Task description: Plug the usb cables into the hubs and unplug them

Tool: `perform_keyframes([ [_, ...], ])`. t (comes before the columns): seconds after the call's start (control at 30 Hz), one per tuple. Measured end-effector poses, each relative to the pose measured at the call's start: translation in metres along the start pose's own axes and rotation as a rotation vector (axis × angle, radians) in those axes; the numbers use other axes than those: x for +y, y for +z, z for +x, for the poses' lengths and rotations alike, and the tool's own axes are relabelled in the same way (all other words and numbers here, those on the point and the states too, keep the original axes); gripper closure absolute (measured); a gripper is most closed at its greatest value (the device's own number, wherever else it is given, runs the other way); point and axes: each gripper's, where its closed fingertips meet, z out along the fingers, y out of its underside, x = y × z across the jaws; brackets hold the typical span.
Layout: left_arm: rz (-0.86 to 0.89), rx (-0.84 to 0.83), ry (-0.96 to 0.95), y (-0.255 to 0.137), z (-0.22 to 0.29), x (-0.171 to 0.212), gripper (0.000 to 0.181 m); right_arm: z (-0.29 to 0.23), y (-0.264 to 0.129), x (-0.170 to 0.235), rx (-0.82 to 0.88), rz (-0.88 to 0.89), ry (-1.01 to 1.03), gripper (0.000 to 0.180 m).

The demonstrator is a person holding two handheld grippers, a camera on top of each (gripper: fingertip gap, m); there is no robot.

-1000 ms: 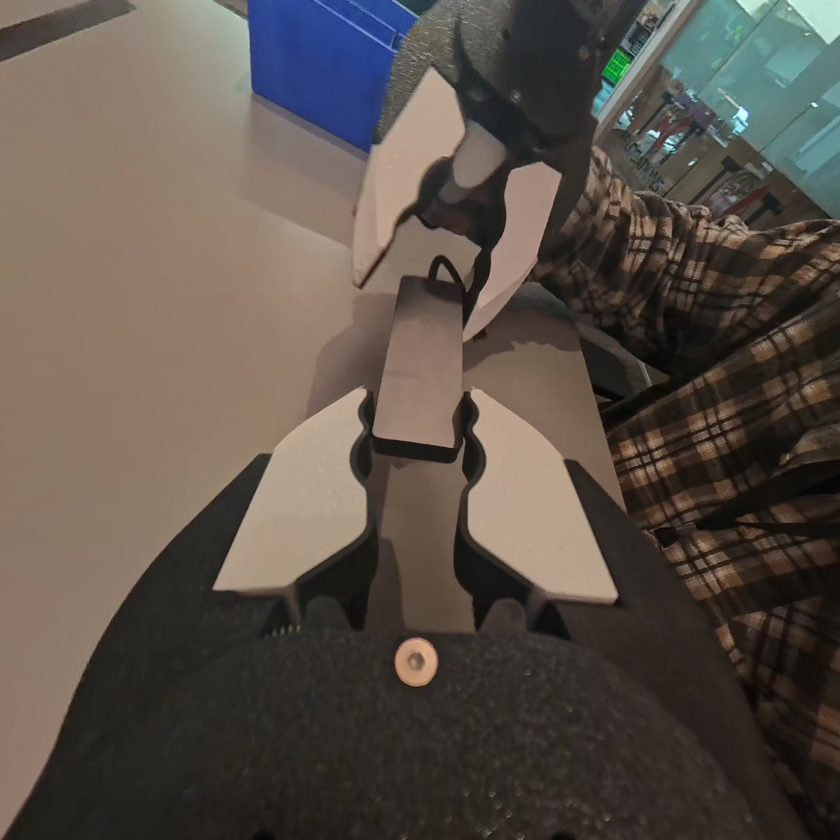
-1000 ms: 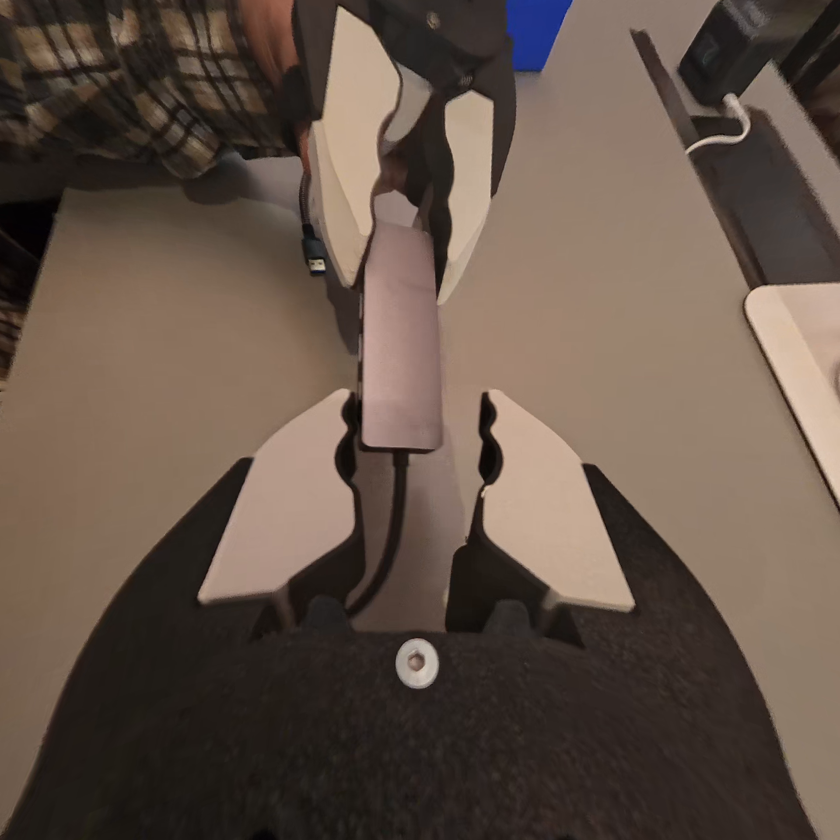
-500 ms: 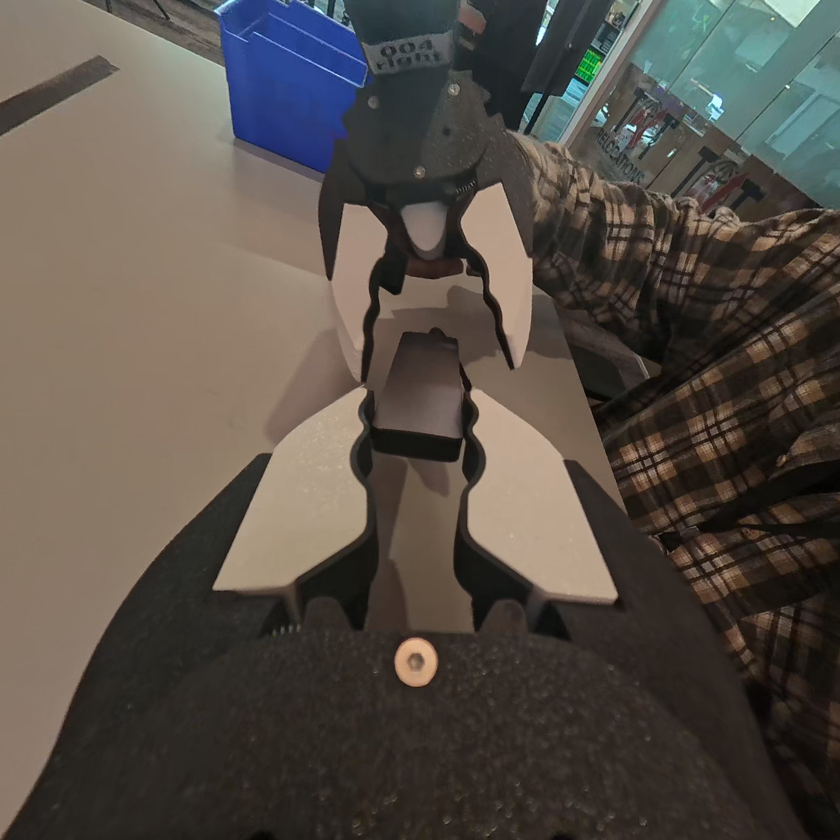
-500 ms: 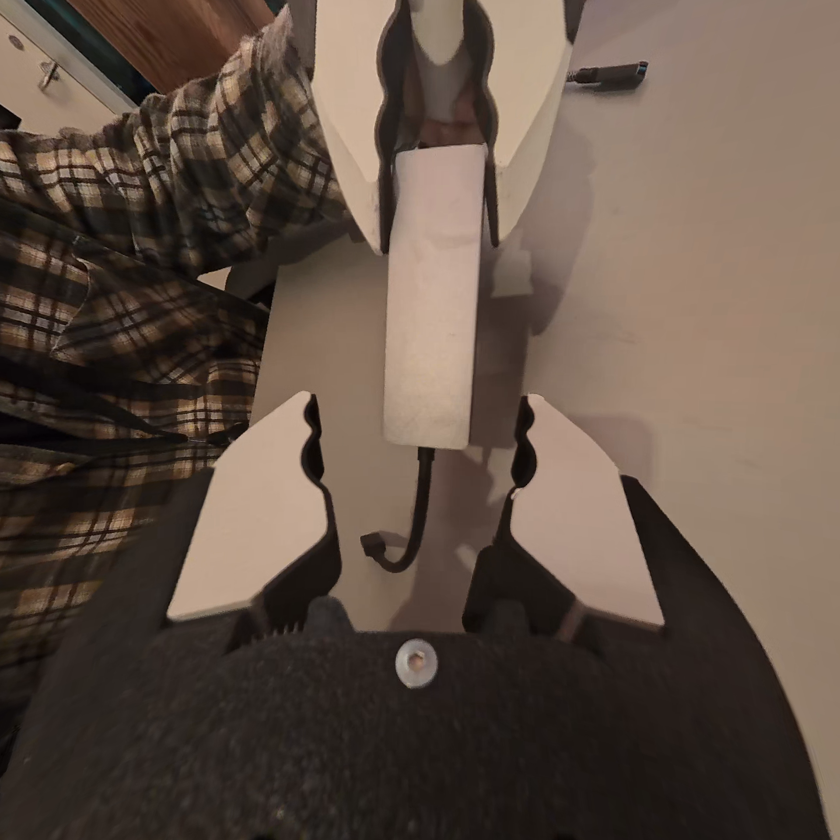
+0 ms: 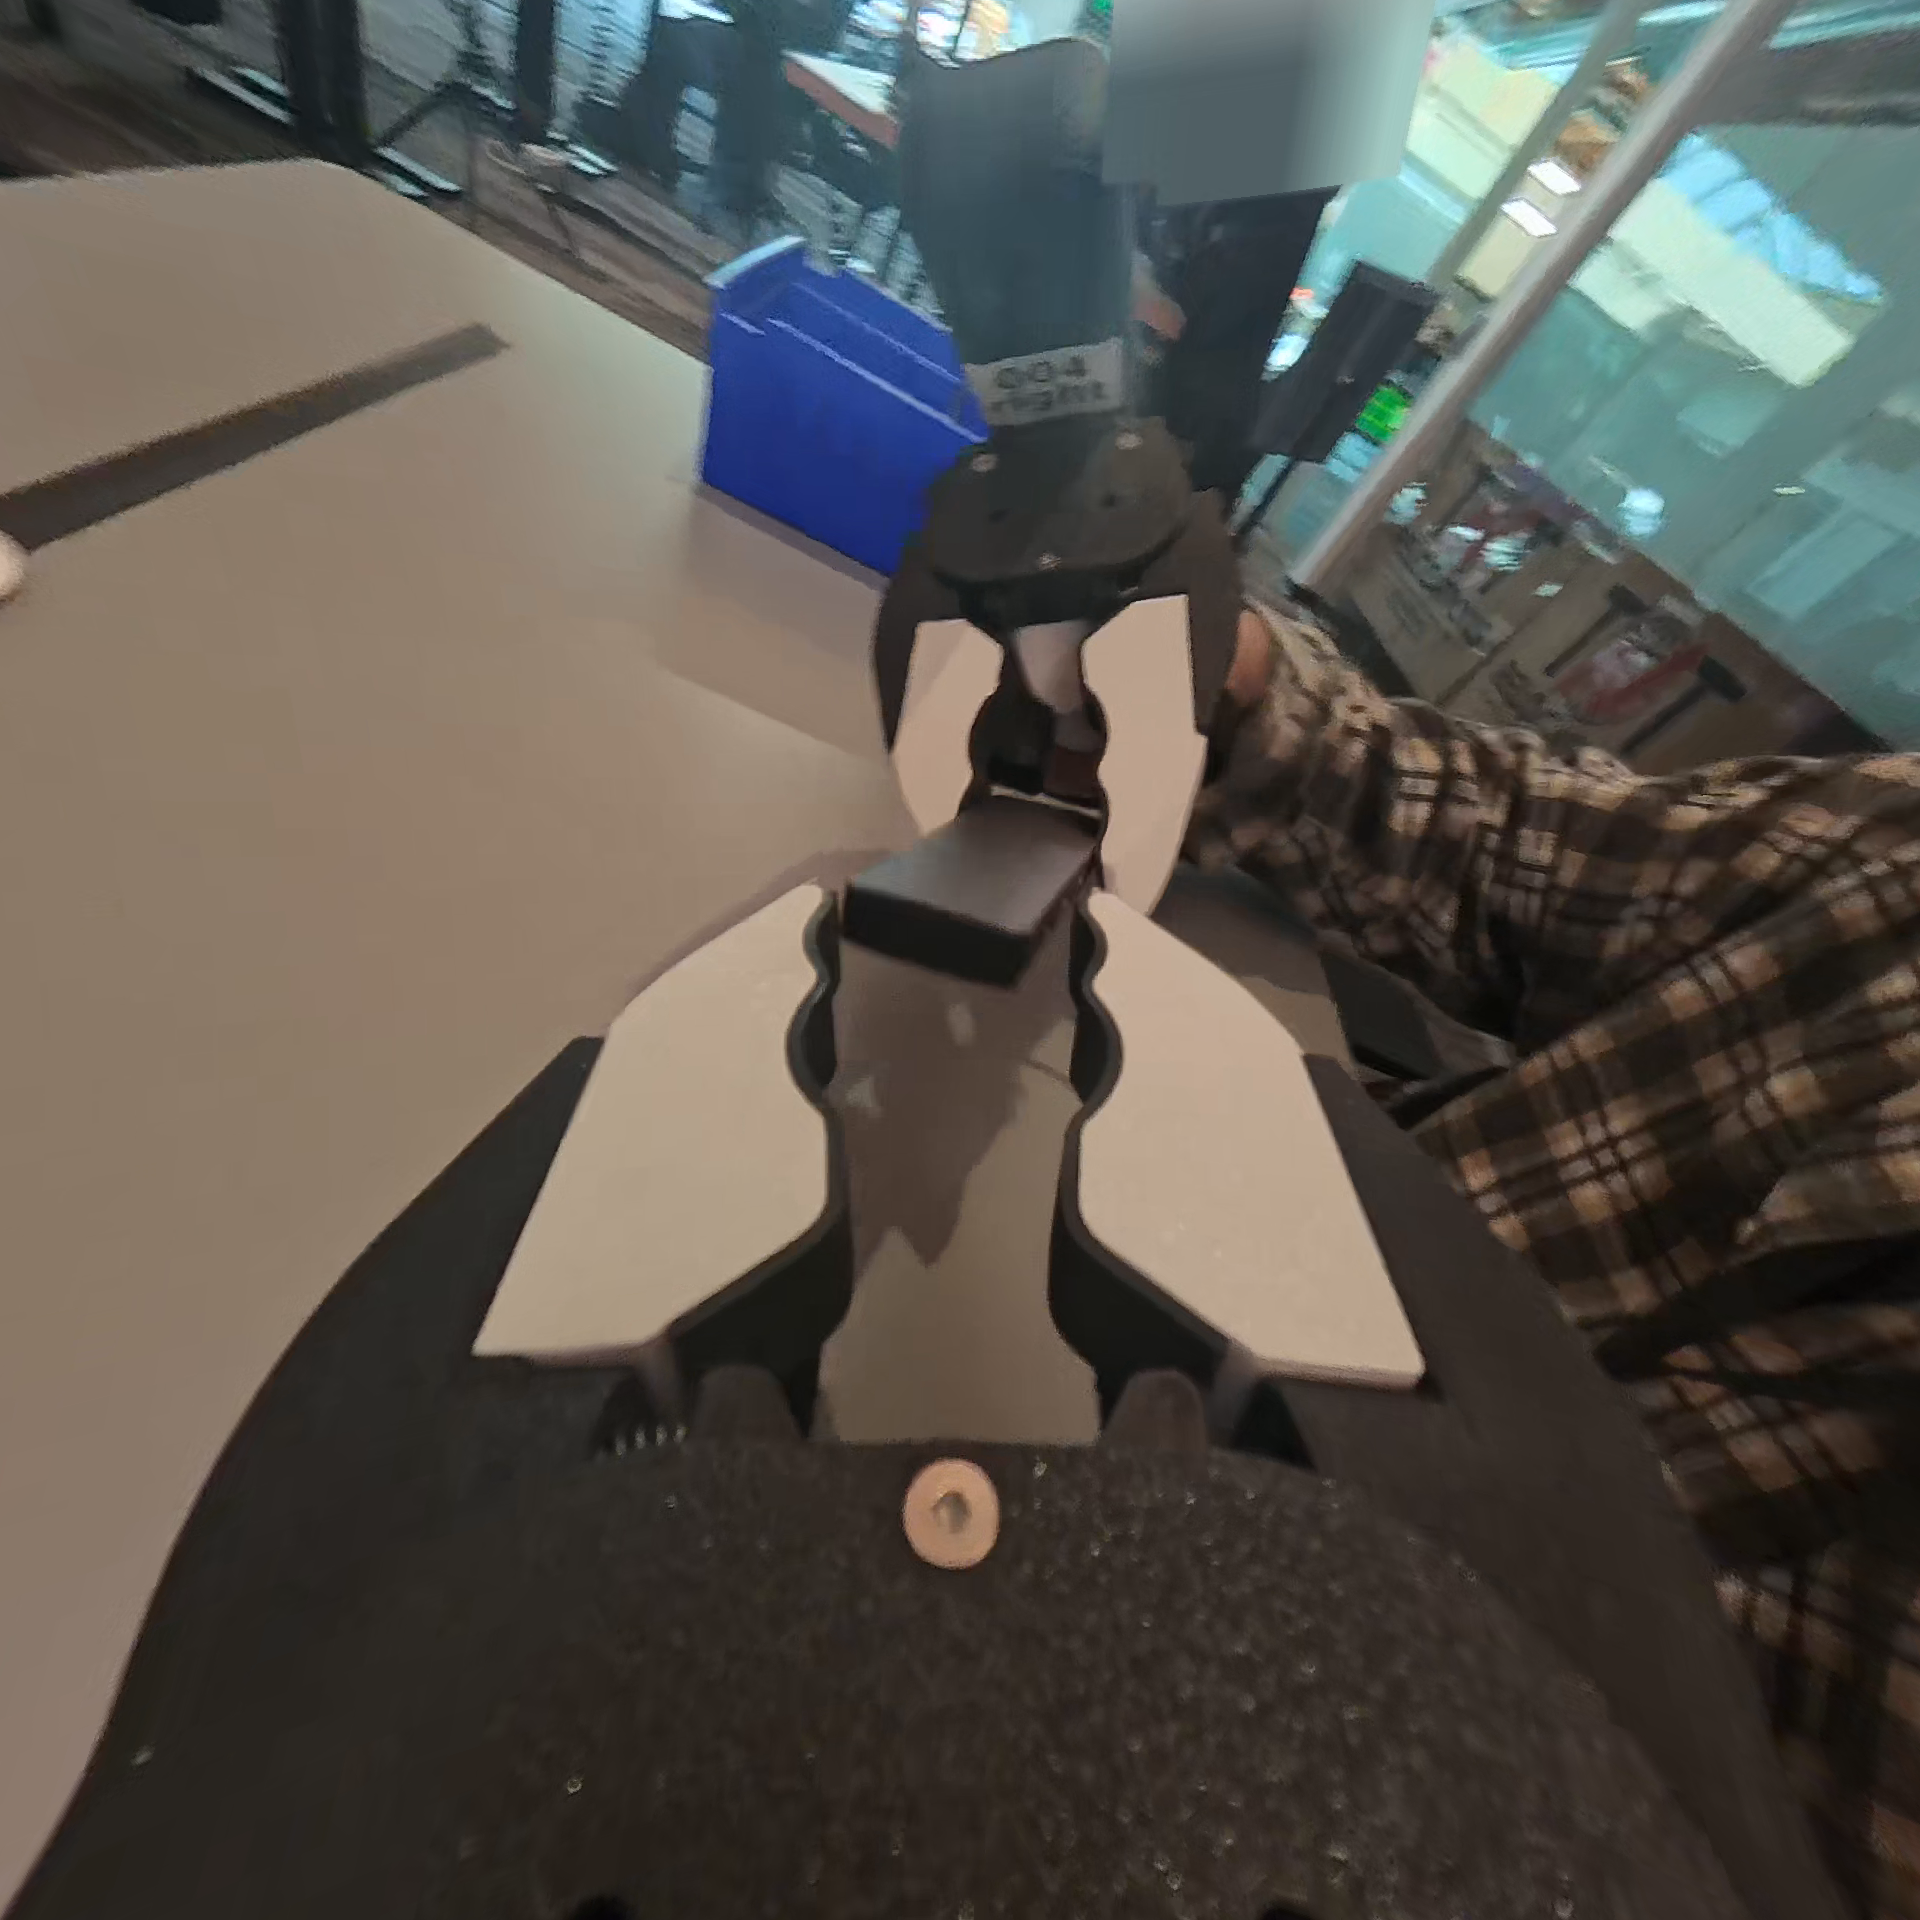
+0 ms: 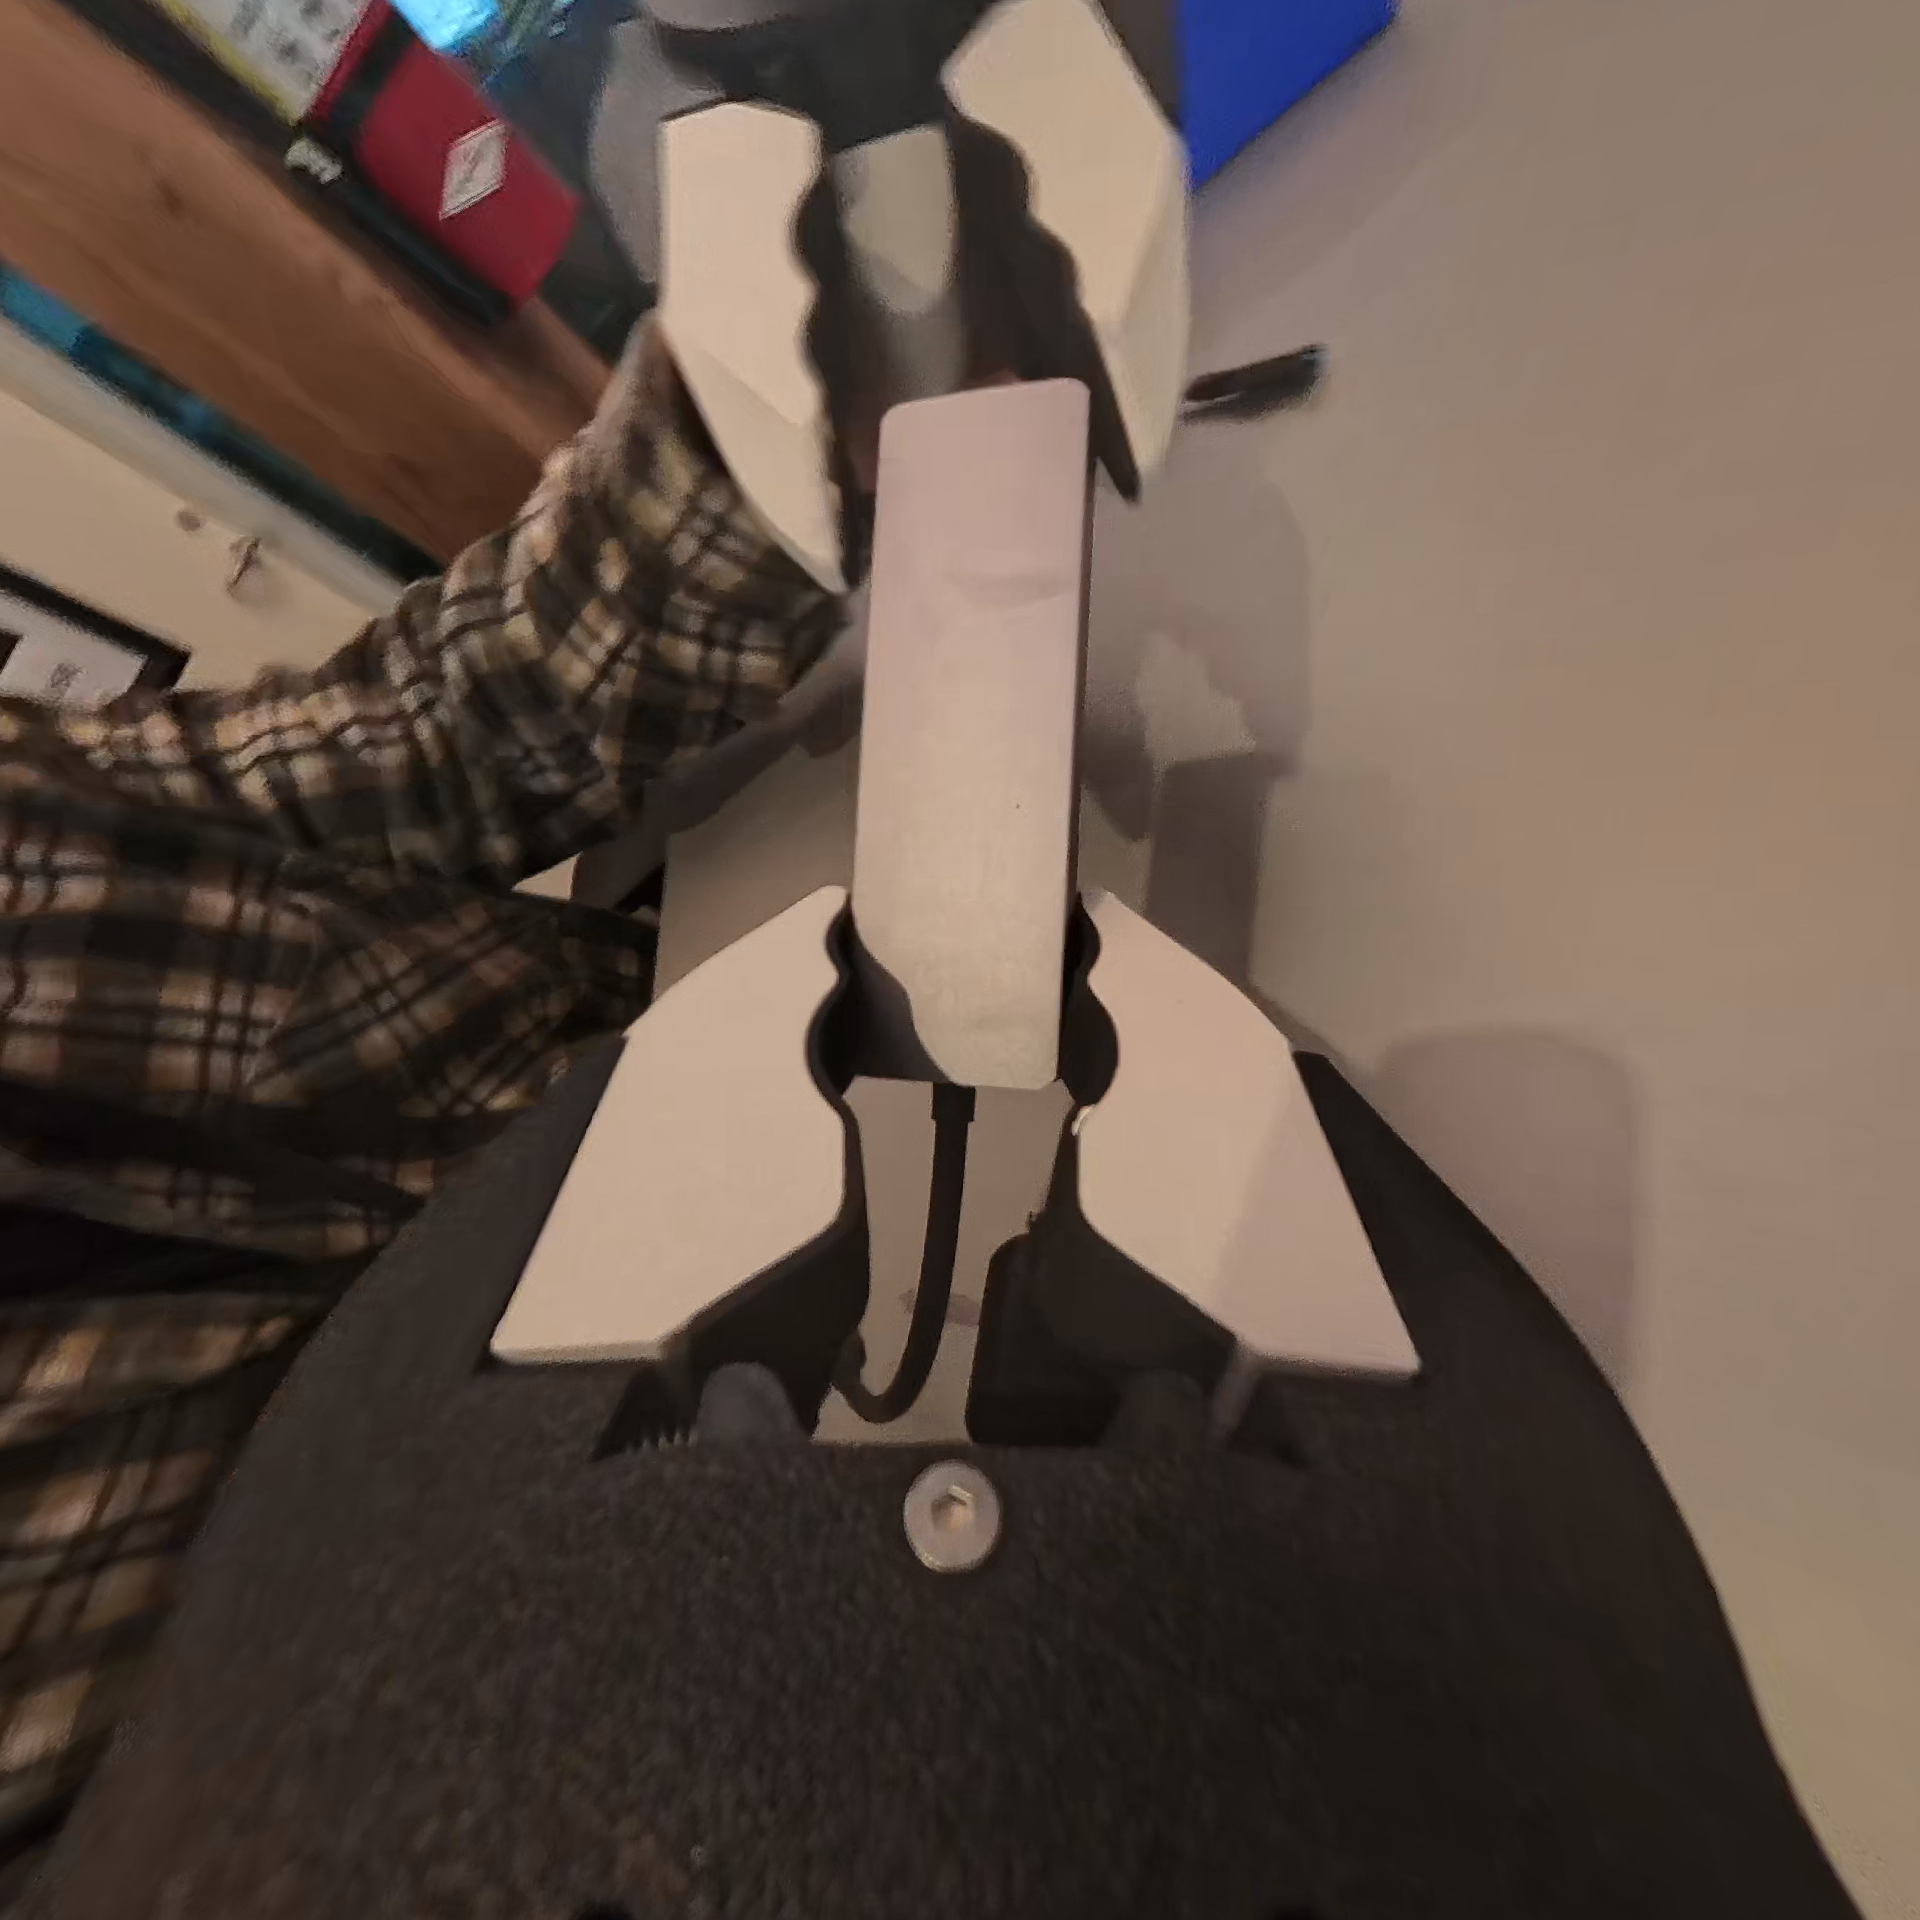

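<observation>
A flat grey USB hub [image 6: 971,727] is held in the air between both grippers. My left gripper [image 5: 956,920] is shut on one end of the hub [image 5: 966,883] at its fingertips. My right gripper [image 6: 966,920] is shut on the other end, where a short black cable [image 6: 925,1247] leaves the hub and curls down between its fingers. In the left wrist view the right gripper [image 5: 1039,821] faces me. In the right wrist view the left gripper [image 6: 977,520] faces me. A loose black USB plug [image 6: 1257,374] lies on the table behind.
The pale table [image 5: 312,727] spreads to the left, with a blue bin [image 5: 831,457] at its far edge. The bin also shows in the right wrist view [image 6: 1278,73]. A person's plaid sleeve [image 5: 1558,935] fills the right side and shows in the right wrist view [image 6: 416,727]. Tip to tip, the grippers are about 6 cm apart.
My right gripper, open around the hub half a second ago, has shut on its cable end. Both grippers have tilted up, lifting the hub off the table.
</observation>
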Motion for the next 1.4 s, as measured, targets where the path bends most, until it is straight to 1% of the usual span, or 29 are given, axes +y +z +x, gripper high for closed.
perform_keyframes([
  [0.07, 0.005, -0.093, 0.013, -0.020, -0.004, -0.004, 0.128, 0.011, -0.007, -0.003, 0.086, 0.016, 0.055, 0.144],
  [0.17, -0.065, -0.246, 0.039, -0.054, -0.005, 0.007, 0.121, 0.021, -0.019, 0.002, 0.129, 0.029, 0.184, 0.144],
  [0.3, -0.229, -0.465, 0.097, -0.092, -0.002, 0.044, 0.121, 0.035, -0.029, 0.017, 0.200, 0.016, 0.273, 0.144],
  [0.4, -0.341, -0.543, 0.118, -0.104, 0.008, 0.080, 0.121, 0.042, -0.034, 0.025, 0.249, 0.031, 0.299, 0.144],
  [0.57, -0.506, -0.556, 0.142, -0.102, 0.017, 0.141, 0.124, 0.046, -0.037, 0.037, 0.291, 0.019, 0.285, 0.144],
  [0.63, -0.559, -0.543, 0.164, -0.100, 0.016, 0.159, 0.128, 0.045, -0.037, 0.038, 0.290, 0.022, 0.274, 0.144],
  [0.7, -0.574, -0.506, 0.160, -0.094, 0.018, 0.168, 0.130, 0.043, -0.036, 0.037, 0.285, 0.023, 0.254, 0.144],
  [0.77, -0.582, -0.487, 0.170, -0.091, 0.018, 0.173, 0.139, 0.041, -0.036, 0.036, 0.279, 0.027, 0.240, 0.144],
  [0.87, -0.597, -0.459, 0.158, -0.089, 0.016, 0.180, 0.146, 0.040, -0.036, 0.036, 0.272, 0.027, 0.232, 0.144],
  [1.07, -0.646, -0.438, 0.105, -0.083, 0.007, 0.193, 0.143, 0.038, -0.035, 0.035, 0.262, 0.027, 0.219, 0.144],
  [1.13, -0.638, -0.429, 0.115, -0.082, 0.004, 0.192, 0.145, 0.037, -0.035, 0.034, 0.262, 0.030, 0.207, 0.144],
  [1.27, -0.587, -0.410, 0.146, -0.080, -0.001, 0.189, 0.163, 0.034, -0.034, 0.032, 0.250, 0.030, 0.191, 0.144],
  [1.4, -0.519, -0.396, 0.150, -0.079, -0.001, 0.188, 0.165, 0.033, -0.033, 0.029, 0.253, 0.042, 0.166, 0.144],
])
